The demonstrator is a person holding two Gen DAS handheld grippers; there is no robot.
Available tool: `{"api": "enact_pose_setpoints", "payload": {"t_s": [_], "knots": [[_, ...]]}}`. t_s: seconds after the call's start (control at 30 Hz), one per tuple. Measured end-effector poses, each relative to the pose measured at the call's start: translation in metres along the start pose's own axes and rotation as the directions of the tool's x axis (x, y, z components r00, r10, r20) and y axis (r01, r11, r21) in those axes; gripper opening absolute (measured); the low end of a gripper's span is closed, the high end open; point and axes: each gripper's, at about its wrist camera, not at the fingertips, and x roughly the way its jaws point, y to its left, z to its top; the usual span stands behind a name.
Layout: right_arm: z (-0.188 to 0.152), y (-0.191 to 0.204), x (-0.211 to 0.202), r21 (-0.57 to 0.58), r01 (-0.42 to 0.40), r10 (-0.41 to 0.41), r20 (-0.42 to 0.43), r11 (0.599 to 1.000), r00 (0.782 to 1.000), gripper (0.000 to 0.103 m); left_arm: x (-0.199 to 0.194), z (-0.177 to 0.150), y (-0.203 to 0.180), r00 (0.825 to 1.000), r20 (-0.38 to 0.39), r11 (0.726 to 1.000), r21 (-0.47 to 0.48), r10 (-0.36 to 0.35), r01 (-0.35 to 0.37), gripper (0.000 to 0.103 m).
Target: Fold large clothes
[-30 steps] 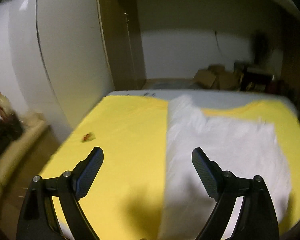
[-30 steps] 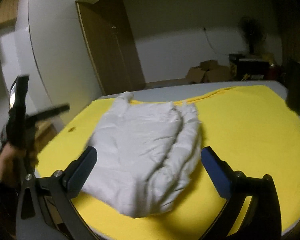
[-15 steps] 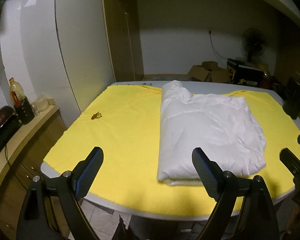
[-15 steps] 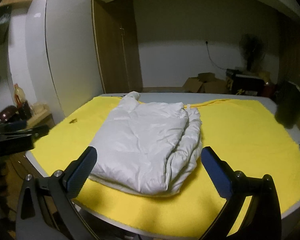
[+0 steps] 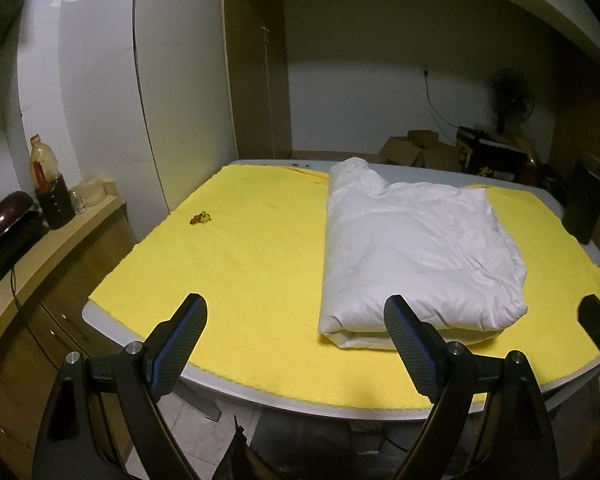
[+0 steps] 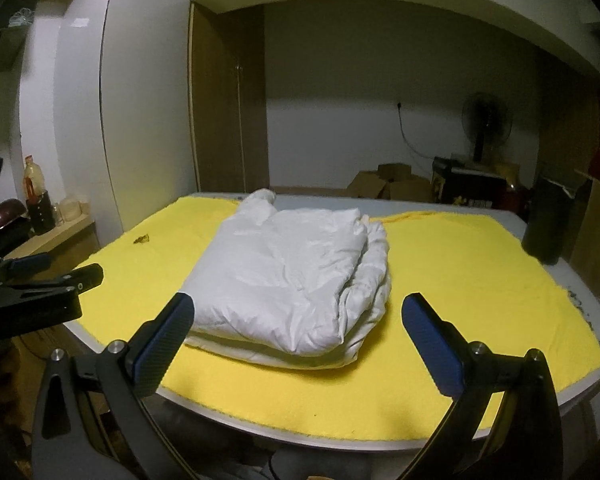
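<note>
A white puffy garment (image 5: 412,252) lies folded into a thick rectangle on the yellow cloth (image 5: 240,264) that covers the table; it also shows in the right wrist view (image 6: 296,276). My left gripper (image 5: 296,344) is open and empty, held off the table's near edge, left of the garment's near corner. My right gripper (image 6: 298,344) is open and empty, held off the near edge in front of the garment. The left gripper shows at the left edge of the right wrist view (image 6: 40,284).
A small brown scrap (image 5: 200,218) lies on the cloth at the far left. A dark upright object (image 6: 548,220) stands at the table's right side. A counter (image 5: 32,248) with a bottle and pot runs along the left. Boxes and a fan stand behind.
Both grippers have pulled back and away from the garment, past the table's near edge. The garment lies still in its folded shape. Both stay open.
</note>
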Motion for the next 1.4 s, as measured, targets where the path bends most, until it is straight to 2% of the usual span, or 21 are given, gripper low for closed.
{"api": "enact_pose_setpoints", "payload": {"t_s": [0.13, 0.33, 0.5, 0.7, 1.4], "knots": [[-0.002, -0.005, -0.003, 0.046, -0.081, 0.081, -0.015, 0.996, 0.997, 0.103, -0.001, -0.001, -0.002, 1.000, -0.007, 1.000, 0.005, -0.015, 0.015, 0.091], [-0.005, 0.002, -0.007, 0.009, -0.075, 0.075, 0.007, 0.997, 0.997, 0.103, 0.000, -0.002, -0.005, 0.999, -0.014, 0.999, 0.012, -0.030, 0.030, 0.091], [-0.006, 0.009, -0.002, -0.014, -0.086, 0.086, -0.021, 0.996, 0.996, 0.103, 0.001, -0.003, -0.005, 0.999, -0.023, 0.999, 0.011, -0.040, 0.040, 0.091], [-0.008, 0.013, -0.004, -0.039, -0.071, 0.071, 0.000, 0.997, 0.997, 0.103, -0.003, -0.004, -0.002, 0.999, -0.005, 0.999, 0.000, -0.036, 0.036, 0.091], [-0.007, 0.014, -0.004, -0.038, -0.103, 0.103, 0.005, 0.994, 0.995, 0.103, -0.009, -0.003, -0.002, 0.999, 0.009, 0.999, -0.006, -0.038, 0.038, 0.091]]}}
